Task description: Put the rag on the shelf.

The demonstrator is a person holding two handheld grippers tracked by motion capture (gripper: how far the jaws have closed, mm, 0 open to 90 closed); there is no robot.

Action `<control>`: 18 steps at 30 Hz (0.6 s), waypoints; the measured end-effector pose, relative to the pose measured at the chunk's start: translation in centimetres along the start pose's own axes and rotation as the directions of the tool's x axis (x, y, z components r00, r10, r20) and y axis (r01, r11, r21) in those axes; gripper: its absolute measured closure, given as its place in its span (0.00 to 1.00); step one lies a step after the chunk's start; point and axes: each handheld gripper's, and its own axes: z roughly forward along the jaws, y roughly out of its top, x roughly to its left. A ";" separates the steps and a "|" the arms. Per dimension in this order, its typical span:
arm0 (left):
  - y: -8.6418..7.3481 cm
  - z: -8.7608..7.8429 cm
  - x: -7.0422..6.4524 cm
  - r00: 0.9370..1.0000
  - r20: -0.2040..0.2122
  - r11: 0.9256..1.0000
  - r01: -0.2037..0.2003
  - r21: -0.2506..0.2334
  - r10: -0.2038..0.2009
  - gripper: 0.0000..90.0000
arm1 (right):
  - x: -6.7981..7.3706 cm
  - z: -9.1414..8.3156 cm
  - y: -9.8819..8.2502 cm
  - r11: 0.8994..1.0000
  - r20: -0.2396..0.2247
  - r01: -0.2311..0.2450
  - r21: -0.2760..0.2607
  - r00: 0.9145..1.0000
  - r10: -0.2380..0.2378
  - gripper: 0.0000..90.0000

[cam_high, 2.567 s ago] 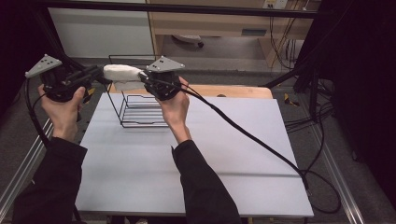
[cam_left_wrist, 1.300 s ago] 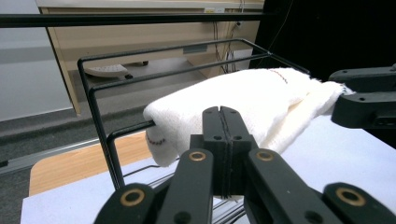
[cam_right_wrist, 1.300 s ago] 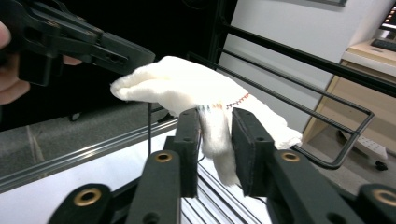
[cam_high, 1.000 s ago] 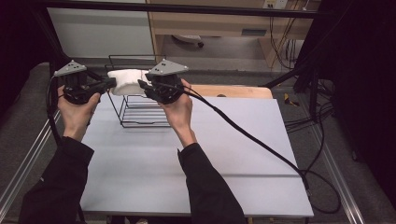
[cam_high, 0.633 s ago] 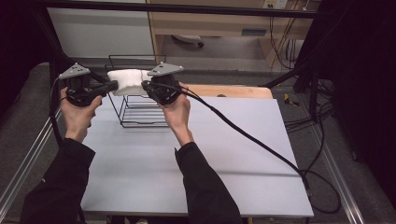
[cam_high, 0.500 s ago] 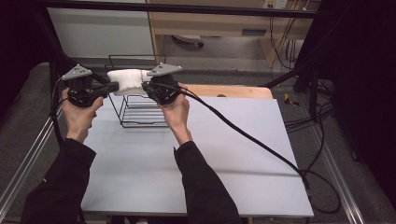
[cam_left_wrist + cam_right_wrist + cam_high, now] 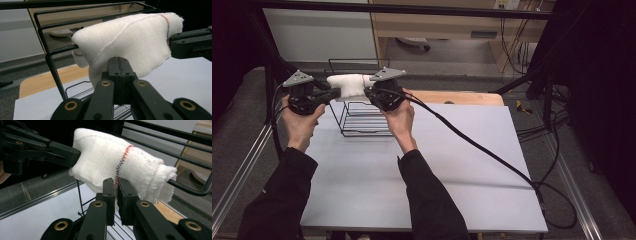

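While both hands hold it at the rack's top, the white cloth [image 7: 346, 85] lies draped over the upper rail of the black wire rack [image 7: 362, 120] at the far left of the bench [image 7: 452, 165]. Its long axis runs along that rail, between the two tools. The left hand-held gripper [image 7: 119, 72] is clamped on the cloth's lower hem; the right hand-held gripper [image 7: 115, 192] pinches the hem near the red stitching. Neither hand is nearer, one at each end.

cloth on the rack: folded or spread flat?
Folded. The white cloth hangs doubled over the wire rack's top bar, layered edges visible, both grippers pinching its lower edge.
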 end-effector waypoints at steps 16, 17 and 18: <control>-1.5 -2.6 -1.0 0.998 -0.004 0.998 -0.057 0.005 0.057 0.77 | 0.4 -4.0 -0.2 1.000 -0.020 -0.004 -0.029 1.000 0.003 0.60; -1.8 -2.8 -1.1 0.998 -0.001 0.998 -0.063 0.006 0.063 0.75 | 0.3 -4.2 -0.4 1.000 -0.021 -0.005 -0.025 1.000 0.005 0.58; -1.9 -2.9 -1.2 0.998 0.002 0.998 -0.065 0.008 0.065 0.71 | 0.2 -4.5 -0.6 1.000 -0.028 -0.012 -0.023 1.000 0.011 0.54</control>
